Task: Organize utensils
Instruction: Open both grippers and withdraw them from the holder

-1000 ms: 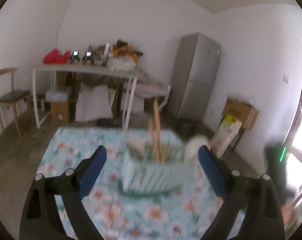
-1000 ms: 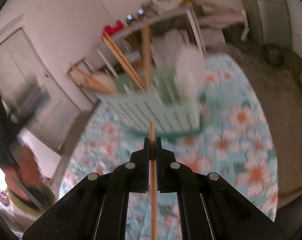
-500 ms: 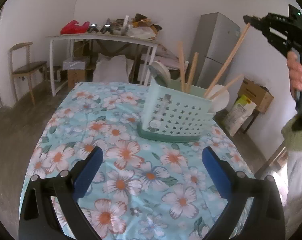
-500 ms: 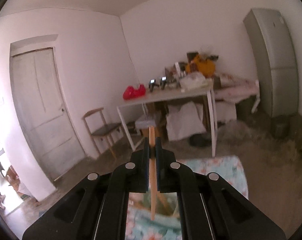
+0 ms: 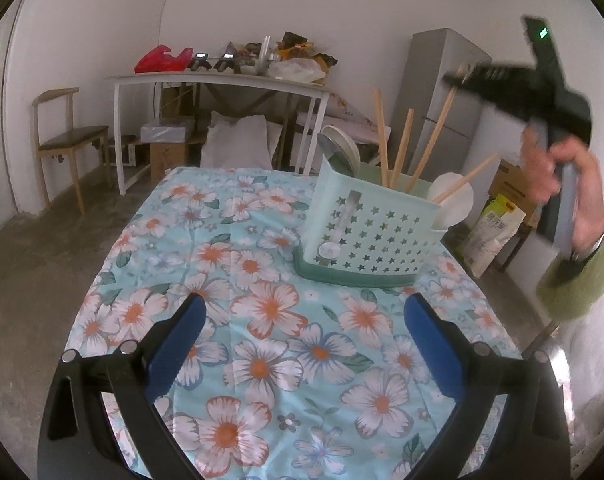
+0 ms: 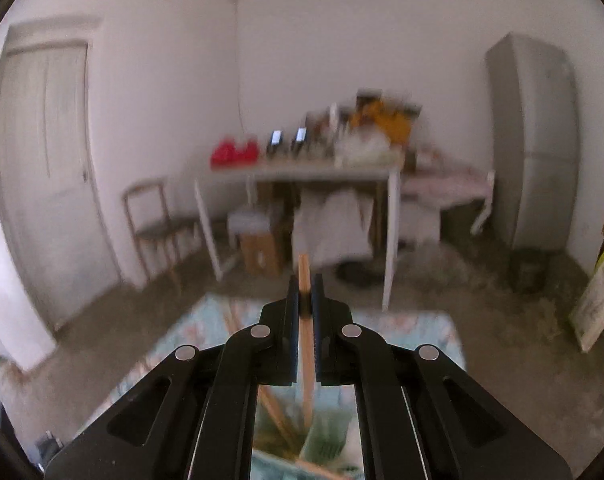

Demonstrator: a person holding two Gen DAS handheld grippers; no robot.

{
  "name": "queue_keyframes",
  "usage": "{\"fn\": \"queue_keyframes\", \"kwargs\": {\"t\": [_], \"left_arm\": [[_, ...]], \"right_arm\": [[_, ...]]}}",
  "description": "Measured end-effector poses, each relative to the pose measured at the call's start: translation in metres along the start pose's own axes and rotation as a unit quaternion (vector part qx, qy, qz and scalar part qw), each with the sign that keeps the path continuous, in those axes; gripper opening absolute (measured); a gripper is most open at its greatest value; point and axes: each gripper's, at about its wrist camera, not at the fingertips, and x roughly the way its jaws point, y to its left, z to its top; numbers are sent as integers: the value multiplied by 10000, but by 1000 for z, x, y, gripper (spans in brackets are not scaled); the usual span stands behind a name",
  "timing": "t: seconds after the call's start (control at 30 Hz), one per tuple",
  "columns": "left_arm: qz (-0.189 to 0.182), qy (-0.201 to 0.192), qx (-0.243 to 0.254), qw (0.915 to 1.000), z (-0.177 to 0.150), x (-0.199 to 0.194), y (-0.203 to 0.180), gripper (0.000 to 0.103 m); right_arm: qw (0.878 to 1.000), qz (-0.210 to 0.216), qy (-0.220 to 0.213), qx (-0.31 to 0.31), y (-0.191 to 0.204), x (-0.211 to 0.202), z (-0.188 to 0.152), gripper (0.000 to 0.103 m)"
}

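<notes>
My right gripper (image 6: pixel 305 292) is clamped on a wooden chopstick (image 6: pixel 304 344) above the pale green basket (image 5: pixel 371 232), its lower end down among the other sticks there. My left gripper (image 5: pixel 303 320) hovers wide open and empty over the flowered tablecloth (image 5: pixel 262 300), near the basket.

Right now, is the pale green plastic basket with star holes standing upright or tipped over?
Upright. The pale green star-holed basket sits flat on the flowered tablecloth, wooden chopsticks poking out its top.
</notes>
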Motion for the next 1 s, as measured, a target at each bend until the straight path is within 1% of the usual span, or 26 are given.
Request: {"fn": "queue_keyframes", "kwargs": {"t": [0.03,0.1,0.13,0.17,0.3,0.37,0.43,0.47,0.53,0.63,0.67,0.73,0.77,0.8,0.87,1.0], "left_arm": [[10,5,-1,10000,0,0,-1,97],[30,9,9,10000,0,1,-2,97],[49,3,17,10000,0,2,-2,97],[66,7,31,10000,0,2,-3,97],[151,12,62,9999,0,5,-5,97],[190,-7,58,9998,1,6,-7,97],[286,-15,65,9996,2,7,-8,97],[319,-6,76,9995,3,8,-9,97],[385,20,97,9992,4,10,-11,97],[489,91,112,9987,5,14,-14,97],[513,131,109,9985,5,16,-15,97],[684,309,91,9971,7,24,-18,97],[781,352,87,9963,9,27,-19,97],[894,373,103,9952,10,29,-21,97],[1066,342,190,9935,14,32,-27,97],[1583,255,295,9866,21,34,-31,97]], "right_arm": [[9999,10,145,19,-1,4,-5,7],[9996,51,245,86,-3,2,-9,17],[9997,45,172,136,-5,-5,-9,29],[9998,37,87,169,-5,-12,-7,39],[9981,71,-516,329,-12,-57,8,49],[9960,129,-796,386,-14,-84,7,56],[9945,210,-934,417,-13,-101,2,61],[9940,277,-969,429,-11,-111,-7,64],[9945,299,-916,416,-8,-117,-19,68],[9971,213,-565,472,1,-115,-54,77],[9981,109,-365,476,4,-111,-68,80],[9987,-263,45,435,11,-99,-91,83],[9978,-456,230,416,14,-94,-101,84],[9952,-716,525,406,16,-85,-115,84],[9886,-1037,1017,392,18,-71,-135,85],[9776,-1255,1565,640,15,-59,-157,88]]}}
